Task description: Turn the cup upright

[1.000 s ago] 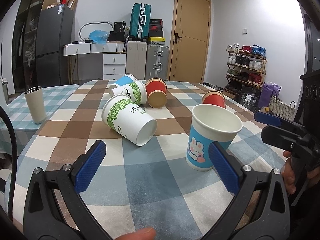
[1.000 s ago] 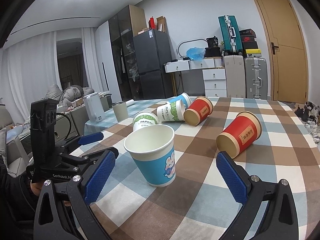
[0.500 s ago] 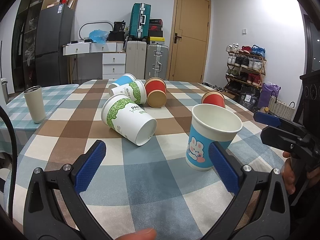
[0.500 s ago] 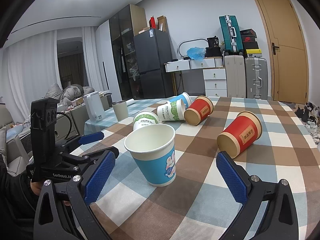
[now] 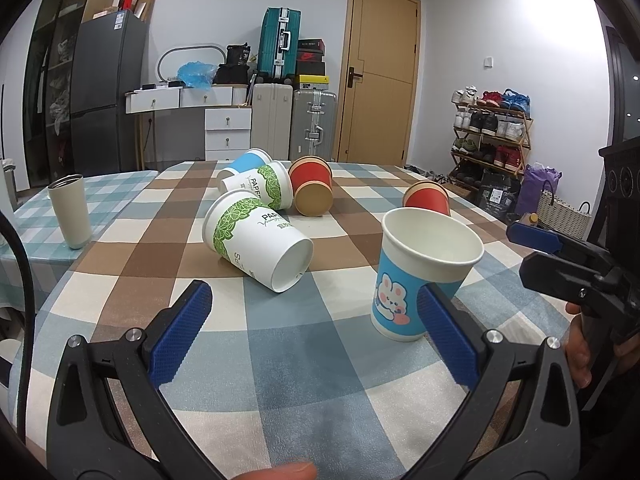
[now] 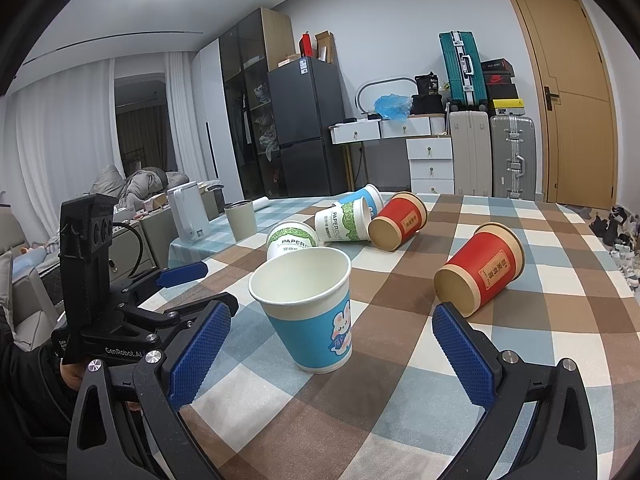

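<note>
Checked tablecloth (image 5: 304, 344) carries one upright bunny cup (image 5: 424, 272); five cups lie tipped. Left gripper (image 5: 312, 332) and right gripper (image 6: 324, 356): jaws apart, empty. Risk: reaching the green-leaf cup (image 5: 256, 240) may topple the upright one.

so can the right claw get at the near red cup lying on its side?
Probably yes. The right claw is open and empty, the red cup lies ahead and to its right with bare tablecloth between; the upright bunny cup sits left of that path.
</note>
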Demonstrator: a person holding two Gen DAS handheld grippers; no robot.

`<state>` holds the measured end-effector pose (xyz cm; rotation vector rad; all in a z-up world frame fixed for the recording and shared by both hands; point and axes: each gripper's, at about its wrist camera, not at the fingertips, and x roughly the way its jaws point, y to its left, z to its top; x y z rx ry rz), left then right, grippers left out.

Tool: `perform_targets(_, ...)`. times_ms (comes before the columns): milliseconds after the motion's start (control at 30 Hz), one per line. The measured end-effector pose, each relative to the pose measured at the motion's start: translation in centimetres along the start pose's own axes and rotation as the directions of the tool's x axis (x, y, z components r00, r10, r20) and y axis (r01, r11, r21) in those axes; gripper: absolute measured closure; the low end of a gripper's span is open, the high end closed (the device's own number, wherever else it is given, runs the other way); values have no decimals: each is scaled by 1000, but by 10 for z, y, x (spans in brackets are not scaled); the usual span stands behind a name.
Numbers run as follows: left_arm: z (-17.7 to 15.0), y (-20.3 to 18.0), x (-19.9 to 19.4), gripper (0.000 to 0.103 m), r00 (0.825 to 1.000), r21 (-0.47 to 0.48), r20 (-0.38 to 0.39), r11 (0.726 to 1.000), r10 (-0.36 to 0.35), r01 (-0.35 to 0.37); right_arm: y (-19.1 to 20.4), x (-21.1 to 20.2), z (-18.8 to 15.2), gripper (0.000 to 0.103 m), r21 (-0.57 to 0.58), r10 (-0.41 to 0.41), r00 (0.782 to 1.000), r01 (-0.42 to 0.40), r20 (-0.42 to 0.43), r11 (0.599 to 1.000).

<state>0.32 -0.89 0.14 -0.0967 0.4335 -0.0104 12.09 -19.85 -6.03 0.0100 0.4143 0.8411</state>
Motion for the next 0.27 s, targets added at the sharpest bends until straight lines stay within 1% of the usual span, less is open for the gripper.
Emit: perform_targets(267,0,1,0,1,1000,0,1,1000,1,-1,0,0,0,0,1,2,1000,-2,1,1000)
